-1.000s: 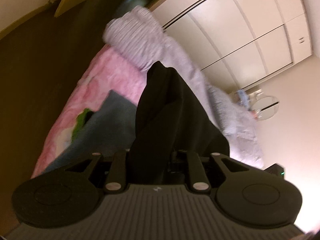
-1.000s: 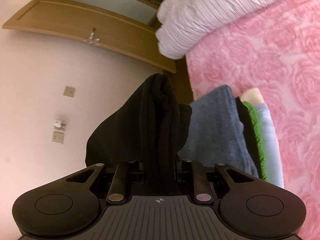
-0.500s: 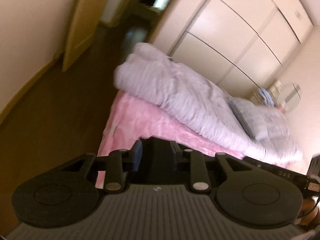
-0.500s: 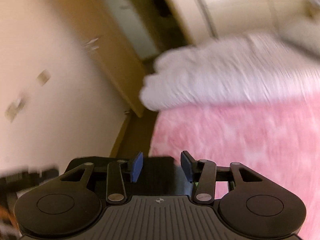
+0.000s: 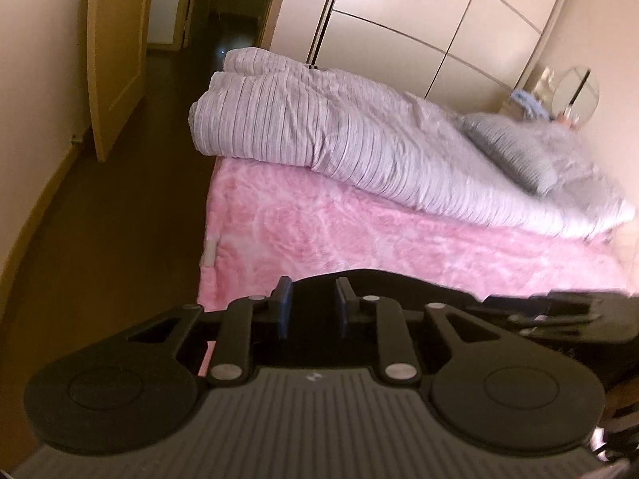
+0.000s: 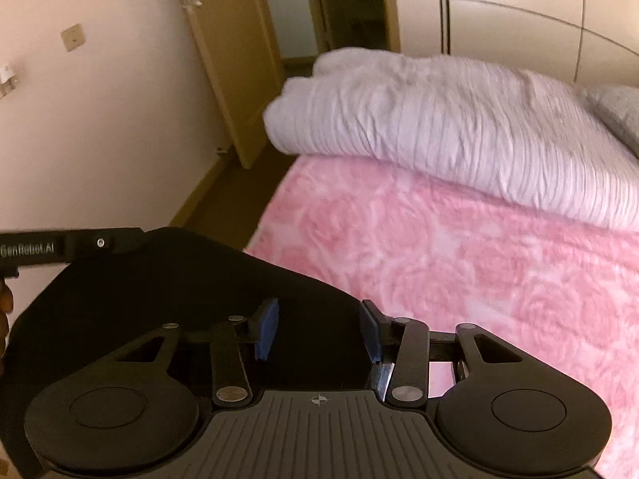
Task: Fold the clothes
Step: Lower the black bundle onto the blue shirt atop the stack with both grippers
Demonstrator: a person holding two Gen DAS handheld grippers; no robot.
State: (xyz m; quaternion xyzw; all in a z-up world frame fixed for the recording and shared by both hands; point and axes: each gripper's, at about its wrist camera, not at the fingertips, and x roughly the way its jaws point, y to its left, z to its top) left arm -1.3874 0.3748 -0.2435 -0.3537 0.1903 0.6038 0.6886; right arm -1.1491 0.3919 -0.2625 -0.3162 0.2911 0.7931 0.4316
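Note:
A black garment (image 5: 399,283) lies spread low on the pink bed cover (image 5: 359,231), at its near left corner. My left gripper (image 5: 314,301) has a fold of that black cloth between its blue pads, and its jaws are closing on it. In the right wrist view the same garment (image 6: 179,279) spreads under and left of my right gripper (image 6: 318,333). Its pads stand wide apart and closing slightly, with the cloth below them and not pinched. The left gripper's body (image 6: 60,247) shows at the far left.
A folded striped duvet (image 5: 319,127) and a grey pillow (image 5: 507,147) cover the far half of the bed. Dark floor (image 5: 120,219) runs along the bed's left side towards a wooden door (image 5: 116,60). A pale wardrobe (image 5: 419,20) stands behind.
Both grippers rolled and sank, bringing the hanging black garment down flat onto the bed. The right jaws opened off the cloth. The folded stack seen earlier is out of view.

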